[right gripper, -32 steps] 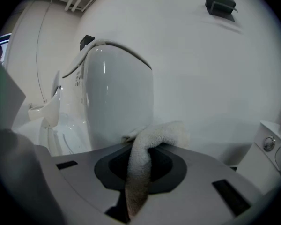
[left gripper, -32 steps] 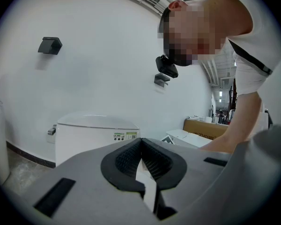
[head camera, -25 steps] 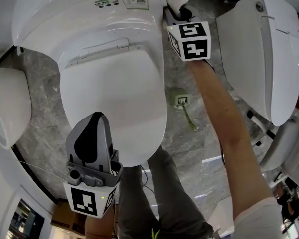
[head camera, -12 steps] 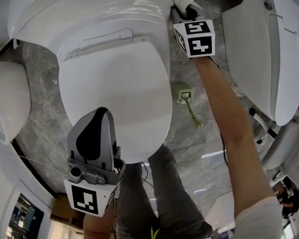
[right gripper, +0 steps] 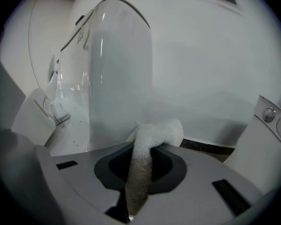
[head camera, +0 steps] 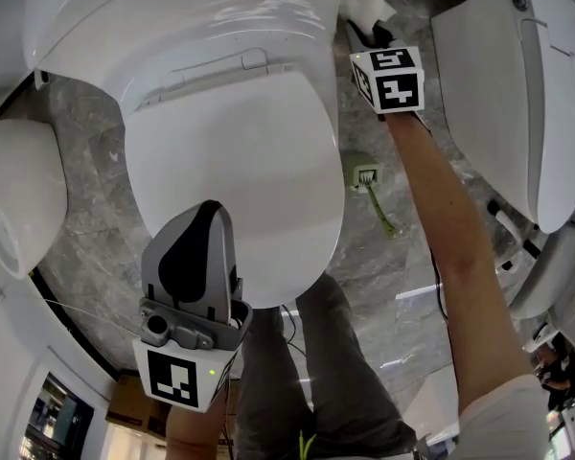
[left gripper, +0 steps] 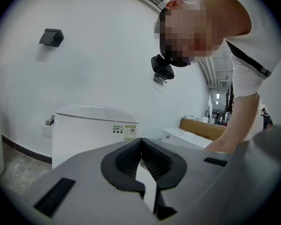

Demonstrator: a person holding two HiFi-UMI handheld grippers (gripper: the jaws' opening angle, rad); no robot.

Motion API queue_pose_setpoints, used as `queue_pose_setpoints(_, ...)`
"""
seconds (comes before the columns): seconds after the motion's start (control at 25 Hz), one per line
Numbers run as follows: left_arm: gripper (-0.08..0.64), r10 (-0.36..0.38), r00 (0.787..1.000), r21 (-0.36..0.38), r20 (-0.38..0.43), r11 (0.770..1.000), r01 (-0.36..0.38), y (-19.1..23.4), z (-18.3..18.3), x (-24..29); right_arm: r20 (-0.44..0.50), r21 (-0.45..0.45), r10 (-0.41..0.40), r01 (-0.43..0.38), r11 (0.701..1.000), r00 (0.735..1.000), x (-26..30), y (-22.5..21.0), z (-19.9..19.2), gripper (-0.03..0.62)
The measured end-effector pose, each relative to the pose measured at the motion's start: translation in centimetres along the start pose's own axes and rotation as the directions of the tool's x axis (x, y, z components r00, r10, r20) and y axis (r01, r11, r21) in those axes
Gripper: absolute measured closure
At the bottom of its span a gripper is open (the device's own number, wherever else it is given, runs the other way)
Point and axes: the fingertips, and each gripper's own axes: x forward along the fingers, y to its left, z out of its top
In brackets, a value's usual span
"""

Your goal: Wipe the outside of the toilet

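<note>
A white toilet point(head camera: 235, 161) with its lid down fills the head view's middle; its tank point(left gripper: 91, 130) shows in the left gripper view. My right gripper point(head camera: 369, 29) is shut on a white cloth point(head camera: 364, 8) and holds it against the tank's right side point(right gripper: 117, 78). The cloth point(right gripper: 147, 144) bulges out past the jaws and touches the porcelain. My left gripper point(head camera: 196, 262) hangs shut and empty over the front rim of the lid, with nothing between its pads.
A second white toilet point(head camera: 517, 84) stands close on the right, another white fixture point(head camera: 14, 199) on the left. A small green-handled item point(head camera: 369, 185) lies on the grey marble floor point(head camera: 86, 161). The person's legs point(head camera: 316, 372) stand before the bowl.
The right gripper with the cloth has slid a little rightward and down along the tank's side. The left gripper stays shut and has hardly moved against the lid.
</note>
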Motion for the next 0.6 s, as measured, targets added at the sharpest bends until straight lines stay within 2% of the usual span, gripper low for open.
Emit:
queue_pose_setpoints(0.28, 0.543, -0.033, 0.999, -0.013, 0.019, 0.999, 0.034, -1.0, 1.7, -0.8, -0.015, 0.045, -0.033, 0.034, 0.998, 0.999, -3.1, -0.9, -0.4, 0.522)
queue_pose_setpoints(0.6, 0.543, -0.057, 0.997, -0.003, 0.044, 0.998, 0.057, -1.4, 4.9, -3.8, 0.000, 0.052, -0.064, 0.064, 0.997, 0.998, -7.1, -0.4, 2.1, 0.522)
